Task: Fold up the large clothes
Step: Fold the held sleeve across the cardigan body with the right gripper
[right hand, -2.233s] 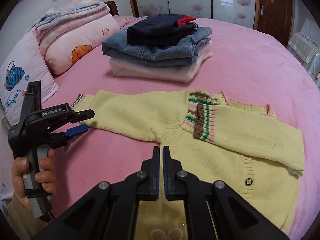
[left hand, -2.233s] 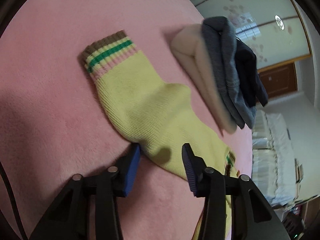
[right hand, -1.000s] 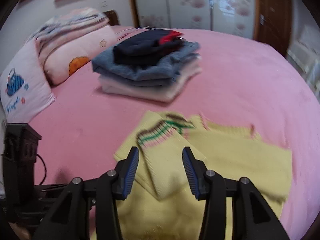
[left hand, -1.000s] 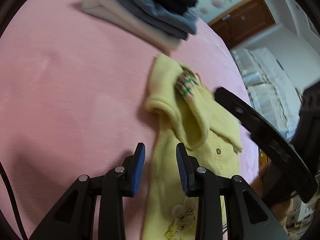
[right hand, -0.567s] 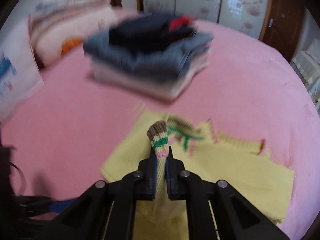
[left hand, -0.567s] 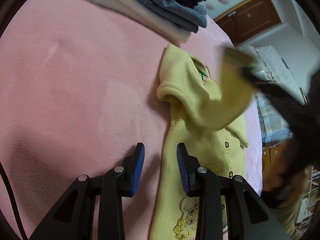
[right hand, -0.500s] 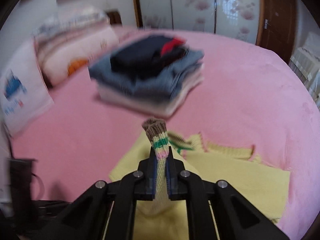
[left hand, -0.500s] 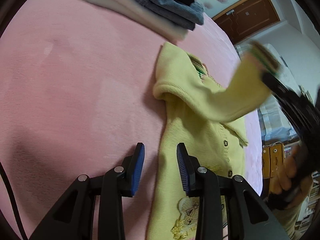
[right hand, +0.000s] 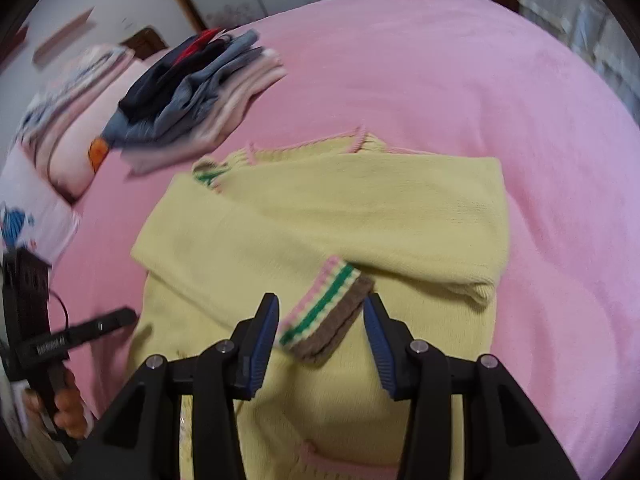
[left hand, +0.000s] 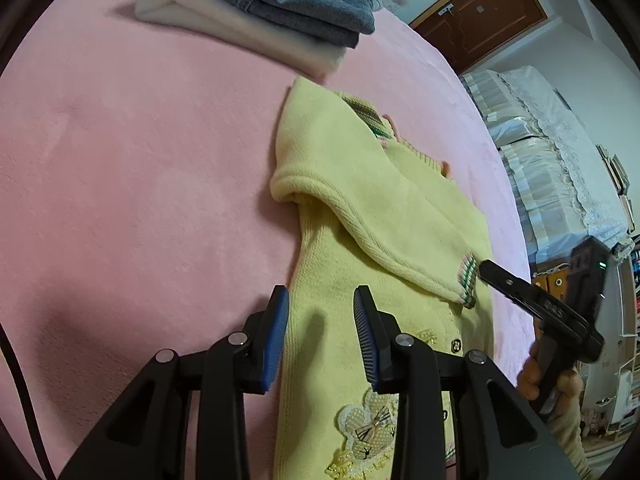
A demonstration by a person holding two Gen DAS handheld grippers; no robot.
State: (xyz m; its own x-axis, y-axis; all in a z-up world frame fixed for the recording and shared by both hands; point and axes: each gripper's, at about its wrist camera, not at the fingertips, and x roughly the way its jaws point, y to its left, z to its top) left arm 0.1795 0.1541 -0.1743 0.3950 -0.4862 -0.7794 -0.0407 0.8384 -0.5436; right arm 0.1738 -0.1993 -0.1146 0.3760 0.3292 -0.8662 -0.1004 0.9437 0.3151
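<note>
A yellow knit cardigan point(left hand: 360, 200) lies on the pink bed point(left hand: 120, 160), both sleeves folded across its front. One sleeve's striped cuff point(right hand: 326, 316) lies between the jaws of my right gripper point(right hand: 320, 328), which is open and just above it. My left gripper point(left hand: 320, 328) is open over the cardigan's left edge, holding nothing. The right gripper also shows in the left wrist view point(left hand: 486, 270), its tip at the cuff point(left hand: 466, 280). The cardigan fills the middle of the right wrist view point(right hand: 340, 216).
A stack of folded clothes point(left hand: 260, 12) sits on the bed beyond the cardigan's collar, also in the right wrist view point(right hand: 192, 92). Pillows point(right hand: 68, 128) lie at the bed's head. A white cabinet cover point(left hand: 540, 140) and a wooden door point(left hand: 480, 12) stand past the bed's far side.
My right gripper carried the sleeve cuff across the cardigan's front, laid it down and opened. My left gripper stayed open and edged closer over the cardigan's edge.
</note>
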